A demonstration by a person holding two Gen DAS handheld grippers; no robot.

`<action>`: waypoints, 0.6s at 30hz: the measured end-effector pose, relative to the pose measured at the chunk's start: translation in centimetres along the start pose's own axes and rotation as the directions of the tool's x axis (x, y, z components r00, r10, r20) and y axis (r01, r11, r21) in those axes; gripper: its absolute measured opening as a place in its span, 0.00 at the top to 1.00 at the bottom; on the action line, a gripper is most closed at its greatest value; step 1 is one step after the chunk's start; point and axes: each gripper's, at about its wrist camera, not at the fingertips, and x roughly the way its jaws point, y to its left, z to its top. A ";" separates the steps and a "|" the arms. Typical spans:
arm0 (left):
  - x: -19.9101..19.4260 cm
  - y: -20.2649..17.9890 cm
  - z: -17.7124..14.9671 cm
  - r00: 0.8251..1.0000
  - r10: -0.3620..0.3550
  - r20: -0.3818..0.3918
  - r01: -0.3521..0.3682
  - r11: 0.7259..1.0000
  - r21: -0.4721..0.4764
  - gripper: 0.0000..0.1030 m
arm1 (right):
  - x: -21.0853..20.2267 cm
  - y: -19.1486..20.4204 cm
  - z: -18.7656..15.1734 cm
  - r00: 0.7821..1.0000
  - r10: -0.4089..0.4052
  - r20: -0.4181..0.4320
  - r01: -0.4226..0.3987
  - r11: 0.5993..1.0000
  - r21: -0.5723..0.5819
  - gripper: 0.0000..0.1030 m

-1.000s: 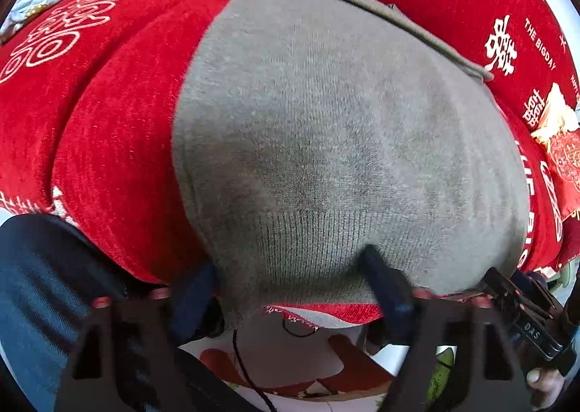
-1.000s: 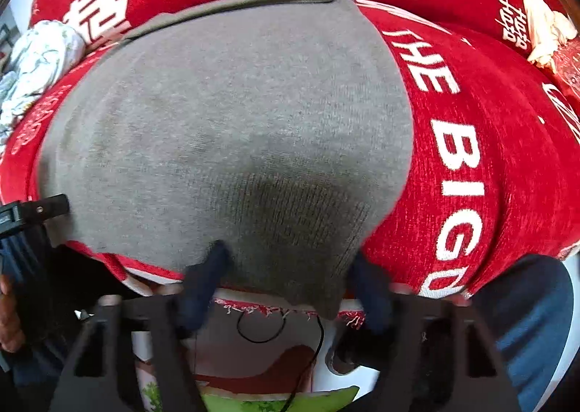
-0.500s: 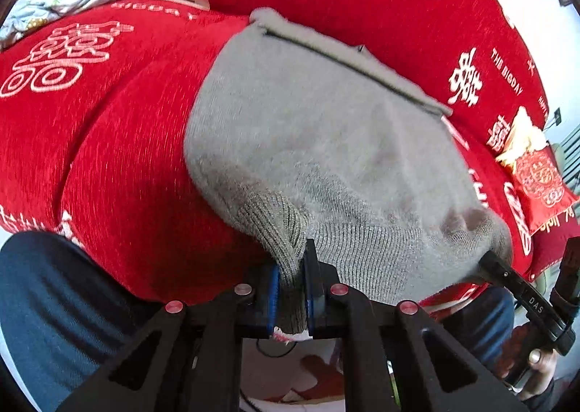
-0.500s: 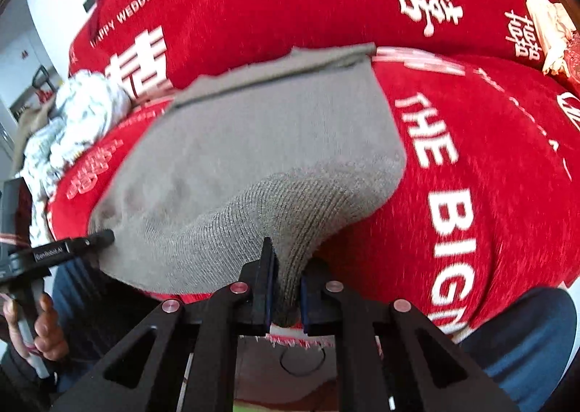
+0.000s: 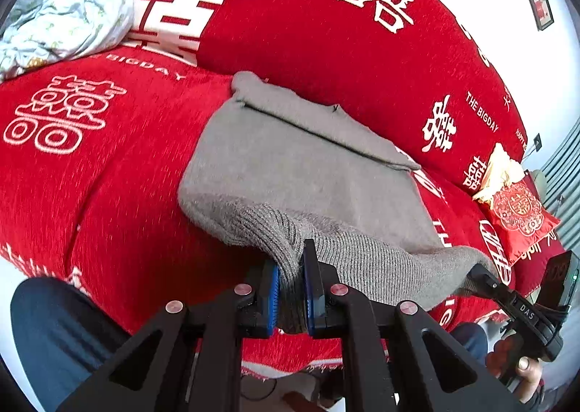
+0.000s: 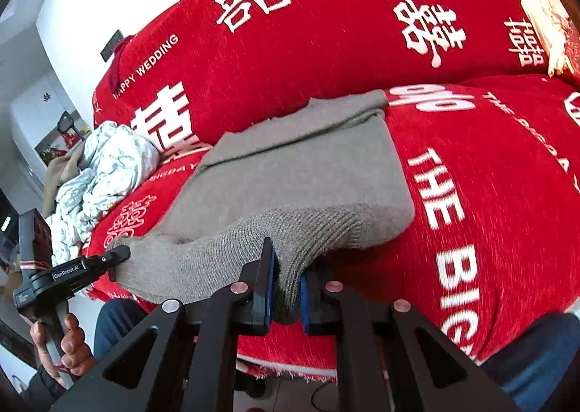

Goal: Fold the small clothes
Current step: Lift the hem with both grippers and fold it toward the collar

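Observation:
A grey knit sweater lies on a red sofa cover; it also shows in the right wrist view. My left gripper is shut on the ribbed hem at its near left corner and lifts it. My right gripper is shut on the ribbed hem at the near right corner, also lifted. The hem hangs between both grippers. The right gripper shows in the left wrist view, the left gripper in the right wrist view. The far end of the sweater rests against the sofa back.
A crumpled pale floral garment lies at the far left of the sofa, also in the right wrist view. A red embroidered cushion and a cream cloth sit at the far right. My knees are below the sofa's front edge.
Both grippers closed on the sweater's near hem and pulled up and back. The hem has lifted off the sofa edge and more of the sofa back shows.

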 end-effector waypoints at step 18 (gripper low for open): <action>3.4 -0.4 5.2 0.998 -0.051 0.021 0.052 0.996 -0.073 0.88 | 2.8 1.0 5.6 1.000 -0.027 0.009 0.028 0.999 -0.032 0.89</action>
